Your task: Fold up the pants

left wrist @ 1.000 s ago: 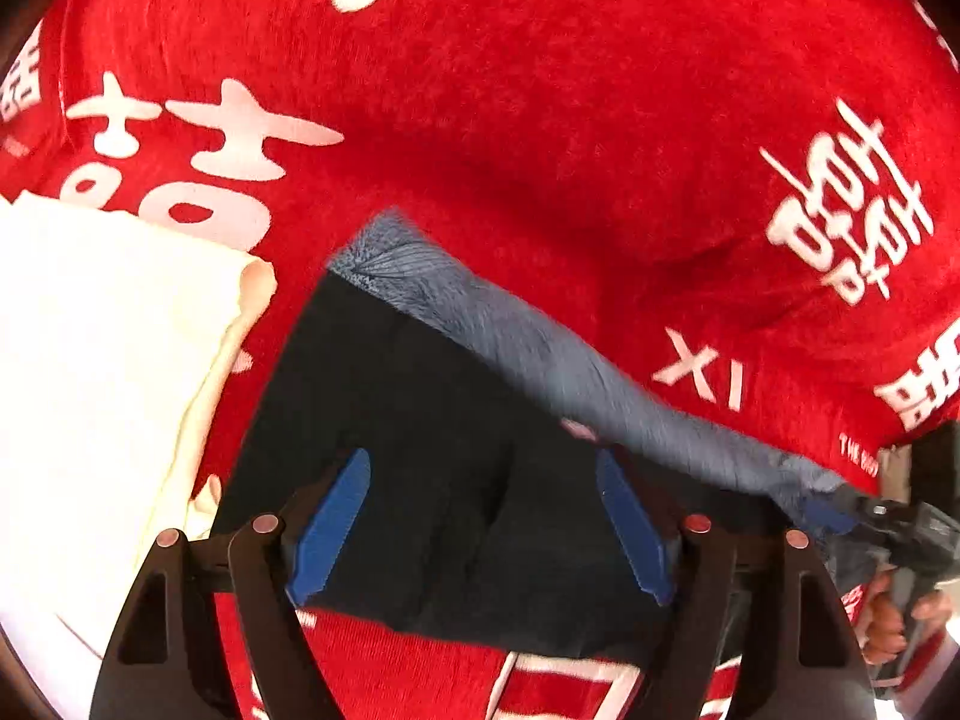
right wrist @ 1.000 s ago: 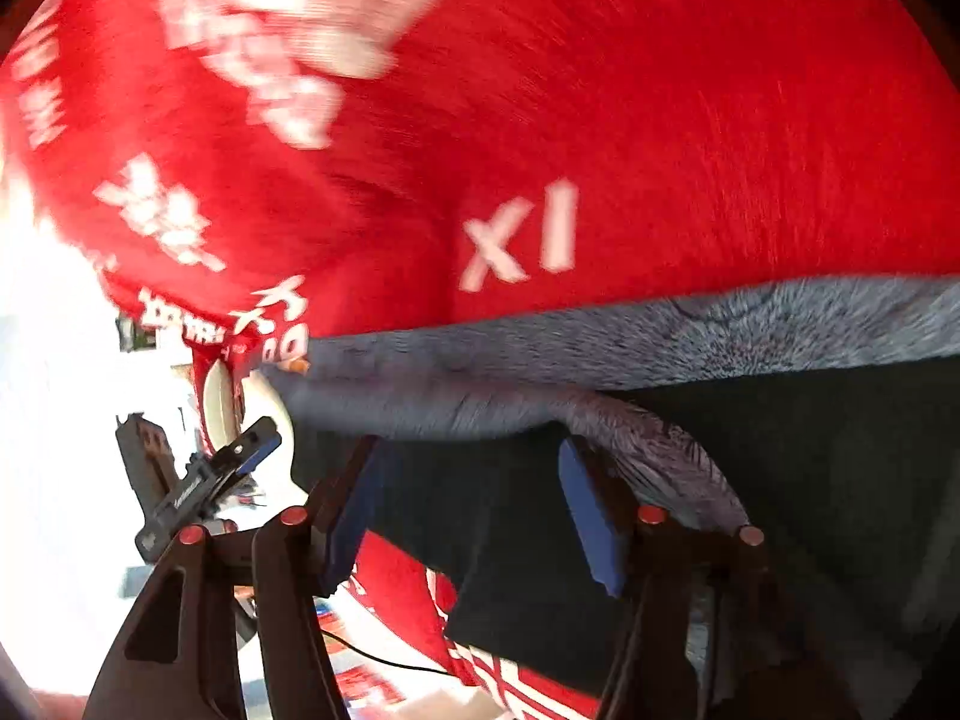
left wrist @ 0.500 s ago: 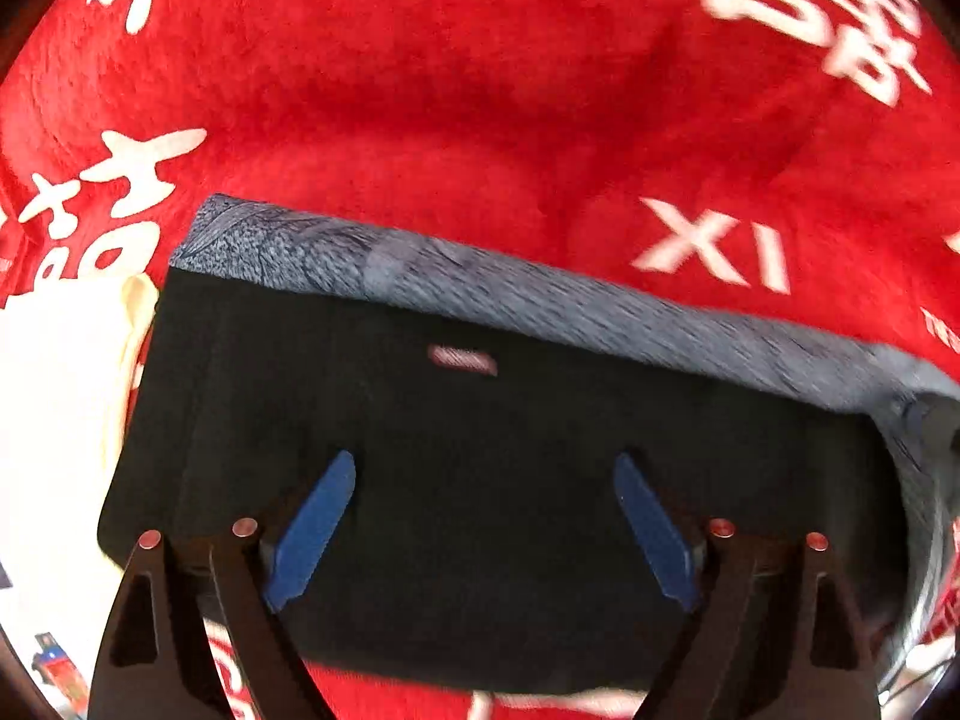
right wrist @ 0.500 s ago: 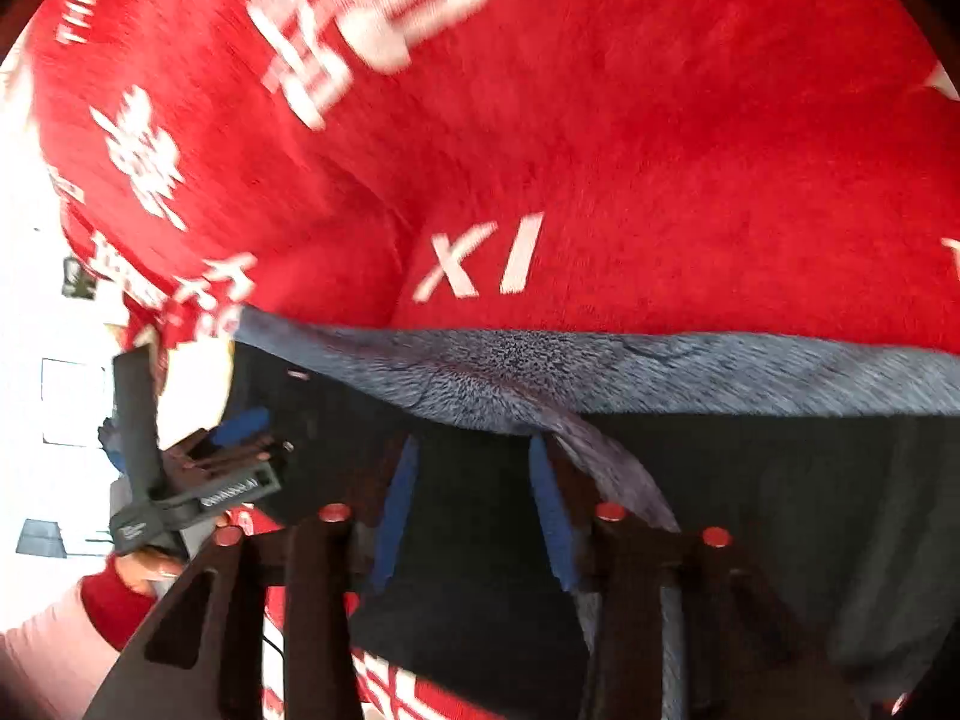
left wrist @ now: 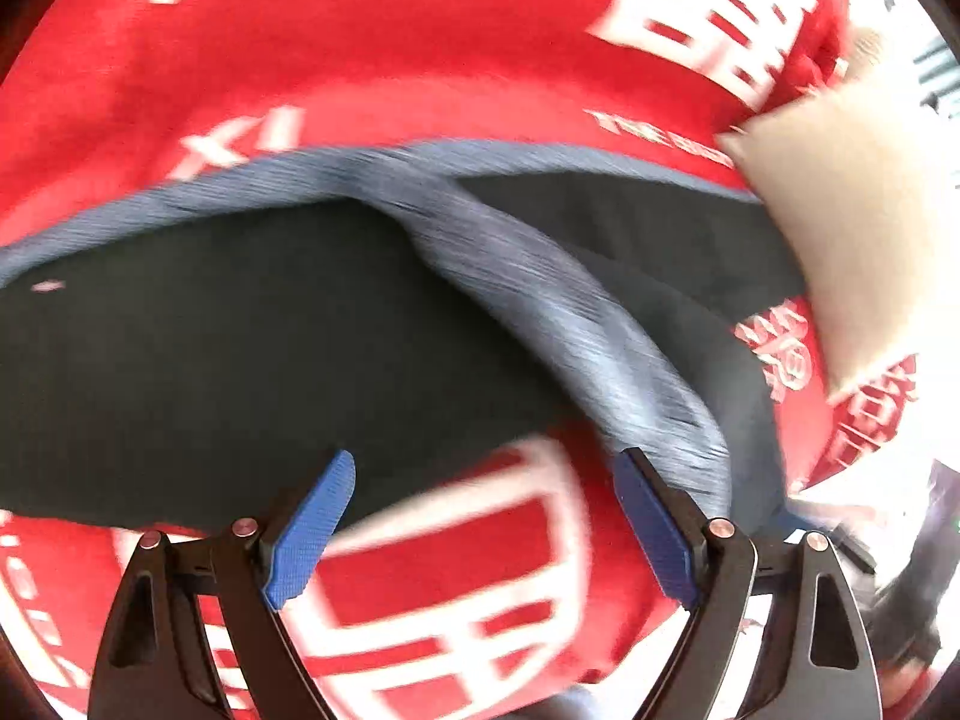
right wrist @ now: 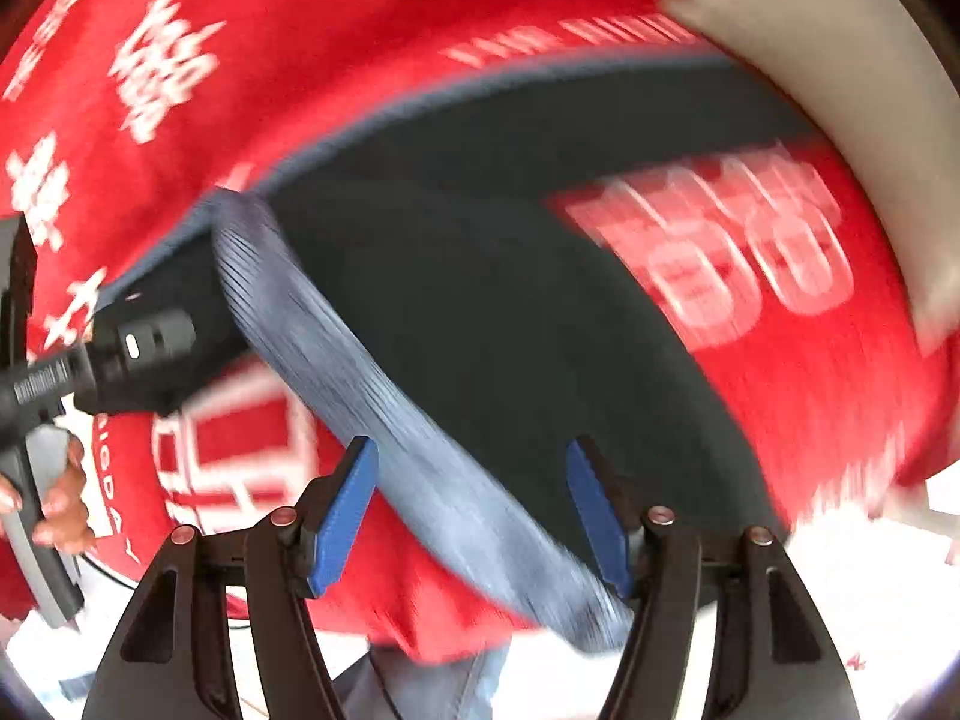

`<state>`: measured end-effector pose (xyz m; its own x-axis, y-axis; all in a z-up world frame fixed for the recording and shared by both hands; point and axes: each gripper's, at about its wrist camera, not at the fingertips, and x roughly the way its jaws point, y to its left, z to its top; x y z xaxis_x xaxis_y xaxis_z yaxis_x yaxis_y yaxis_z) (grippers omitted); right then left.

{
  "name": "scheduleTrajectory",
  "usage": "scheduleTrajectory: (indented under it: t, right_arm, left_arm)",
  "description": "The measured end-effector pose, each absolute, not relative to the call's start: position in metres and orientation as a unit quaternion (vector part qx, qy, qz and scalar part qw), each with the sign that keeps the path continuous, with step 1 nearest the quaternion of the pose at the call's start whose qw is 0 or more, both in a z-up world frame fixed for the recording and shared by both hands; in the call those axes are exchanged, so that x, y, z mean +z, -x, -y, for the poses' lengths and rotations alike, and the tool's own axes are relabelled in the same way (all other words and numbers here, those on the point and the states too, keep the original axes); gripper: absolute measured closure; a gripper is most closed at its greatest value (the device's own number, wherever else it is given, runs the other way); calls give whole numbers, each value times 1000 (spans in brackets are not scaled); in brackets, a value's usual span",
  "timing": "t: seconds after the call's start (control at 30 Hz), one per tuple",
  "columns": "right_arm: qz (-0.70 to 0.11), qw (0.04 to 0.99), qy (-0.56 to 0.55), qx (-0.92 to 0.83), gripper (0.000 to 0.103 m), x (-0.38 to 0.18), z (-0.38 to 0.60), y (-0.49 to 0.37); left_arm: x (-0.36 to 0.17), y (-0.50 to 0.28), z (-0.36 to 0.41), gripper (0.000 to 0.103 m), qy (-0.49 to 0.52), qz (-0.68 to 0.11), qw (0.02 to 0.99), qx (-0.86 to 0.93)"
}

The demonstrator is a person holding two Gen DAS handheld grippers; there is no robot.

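Change since earlier frames: both grippers have drawn back and swung toward the right end of the garment; half a second ago the left fingers hung over the dark panel, now they frame bare red cloth at its near edge.
Garment: dark navy pants with a grey-blue ribbed waistband point(left wrist: 252, 348) lie spread on the red plush blanket with white lettering point(left wrist: 372, 48); the waistband point(left wrist: 576, 324) is flipped diagonally across the dark fabric, so one fold appears laid.
Left gripper point(left wrist: 486, 534): blue-padded fingers point(left wrist: 309, 531) spread wide, nothing between them; the right-hand pad sits just beside the waistband's end.
Right gripper point(right wrist: 474, 516): fingers point(right wrist: 345, 516) spread, the grey band passing between them; contact cannot be told, but no pinch is evident.
Task standing: judged as released after a first fold, with further folding still due; heavy motion blur limits certainty.
Left view only: small pale label point(left wrist: 47, 286) on the dark fabric, and a cream cushion corner point(left wrist: 840, 228) overlapping the pants' far right edge.
Right view only: the other black handheld gripper point(right wrist: 120, 354) gripped by a bare hand point(right wrist: 57, 504) at left, and the near end of the band reaching the blanket's edge.
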<state>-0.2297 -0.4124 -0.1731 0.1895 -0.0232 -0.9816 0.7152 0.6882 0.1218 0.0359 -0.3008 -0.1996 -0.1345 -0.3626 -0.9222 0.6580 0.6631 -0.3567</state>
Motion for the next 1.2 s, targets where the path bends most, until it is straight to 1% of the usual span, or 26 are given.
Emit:
scheduleTrajectory:
  t: [0.1,0.23,0.47,0.5,0.53,0.57,0.6,0.63,0.67,0.8,0.9,1.07,1.2]
  right_arm:
    - [-563,691,-339,-300,34,-183,405,291]
    - [-538,664,-406,-323,34,-203,401,348]
    - [-517,669,-456,-277,35,-236,409,370]
    - [-512,671,-466,-266,39,-240,411,370]
    - [-509,671,-475,-256,62,-242,413,370]
    - [-510,666,-491,-236,87,-245,417,368]
    - [-514,658,-501,-227,96,-247,418,367]
    - [-514,654,-512,-218,97,-245,421,367]
    - [-514,649,-520,-210,98,-240,424,368]
    - [-506,652,-540,-164,98,-204,450,362]
    - [-498,674,-528,-135,98,-171,482,348]
    - [-481,723,-483,-112,98,-113,562,306]
    - [-466,749,-458,-108,100,-86,624,270]
  left_arm:
    - [-204,-13,316,14,-108,-646,630,-418]
    - [-208,7,327,14,-111,-658,611,-426]
    - [-230,21,339,14,-127,-673,595,-420]
    - [-233,25,343,14,-129,-675,595,-416]
    - [-233,26,345,14,-129,-676,596,-414]
    - [-233,28,346,15,-128,-675,599,-411]
    - [-231,30,348,30,-124,-675,600,-410]
    - [-231,32,350,60,-114,-681,593,-415]
    - [-232,32,352,72,-105,-693,579,-417]
    - [-223,30,361,80,-85,-705,579,-401]
    - [-204,21,371,80,-61,-706,587,-392]
    - [-170,-4,406,80,-39,-682,615,-394]
    - [-153,-35,445,80,-24,-656,644,-392]
